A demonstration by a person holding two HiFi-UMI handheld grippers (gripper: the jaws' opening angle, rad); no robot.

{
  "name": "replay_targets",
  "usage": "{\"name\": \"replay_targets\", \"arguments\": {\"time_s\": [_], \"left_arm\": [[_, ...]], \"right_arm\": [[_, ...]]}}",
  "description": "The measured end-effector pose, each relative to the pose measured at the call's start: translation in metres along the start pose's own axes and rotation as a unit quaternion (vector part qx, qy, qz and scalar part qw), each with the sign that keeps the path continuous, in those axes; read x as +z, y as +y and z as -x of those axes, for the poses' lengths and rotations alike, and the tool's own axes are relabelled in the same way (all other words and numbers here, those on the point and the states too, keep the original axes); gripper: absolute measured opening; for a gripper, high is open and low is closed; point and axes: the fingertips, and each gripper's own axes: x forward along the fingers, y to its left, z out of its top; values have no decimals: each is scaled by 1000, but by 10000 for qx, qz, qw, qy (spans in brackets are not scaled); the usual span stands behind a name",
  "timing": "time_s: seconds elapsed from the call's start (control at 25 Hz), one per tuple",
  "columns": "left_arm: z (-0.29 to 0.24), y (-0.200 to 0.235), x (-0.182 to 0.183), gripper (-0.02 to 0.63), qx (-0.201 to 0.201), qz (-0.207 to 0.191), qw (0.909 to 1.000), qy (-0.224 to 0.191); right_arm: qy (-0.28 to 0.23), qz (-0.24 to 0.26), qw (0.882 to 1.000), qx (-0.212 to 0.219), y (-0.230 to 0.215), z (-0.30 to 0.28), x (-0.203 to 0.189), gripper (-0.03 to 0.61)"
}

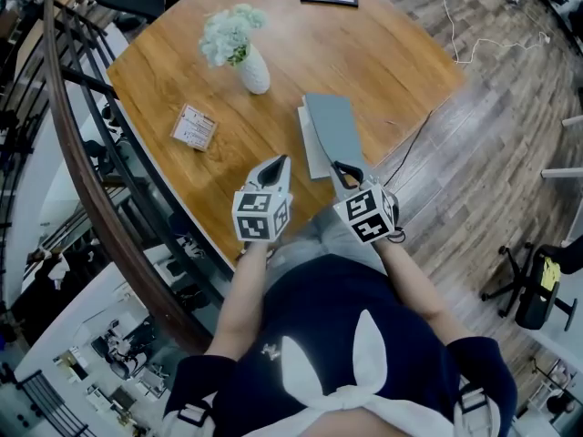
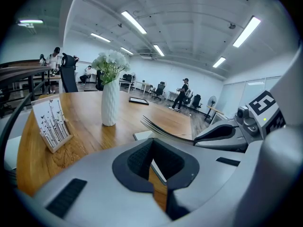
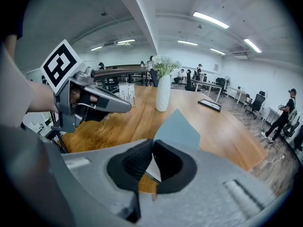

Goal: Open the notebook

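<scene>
Person's right gripper (image 3: 152, 144): jaws pinched together on notebook (image 1: 333, 127) cover (image 3: 178, 130) at near corner; grey cover tilts up just ahead of jaws. Left gripper (image 2: 152, 141): jaws closed, nothing btwn them, notebook just to its right on wooden table (image 1: 383, 62).

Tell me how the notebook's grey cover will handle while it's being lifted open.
The cover is probably thin but fairly stiff: pinched at its edge by the right gripper, it stands up nearly flat without drooping. It is likely light, since one small pinch holds it raised. Pages fan loosely beneath, so some may follow it.
</scene>
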Motion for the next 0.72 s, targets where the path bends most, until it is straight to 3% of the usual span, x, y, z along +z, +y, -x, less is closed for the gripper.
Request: {"name": "replay_targets", "arguments": {"time_s": [0.72], "left_arm": [[-5,-3,3,17,-97,-54,9999,24]], "right_arm": [[-391,-503,9973,-359,-21,21,1,21]]}}
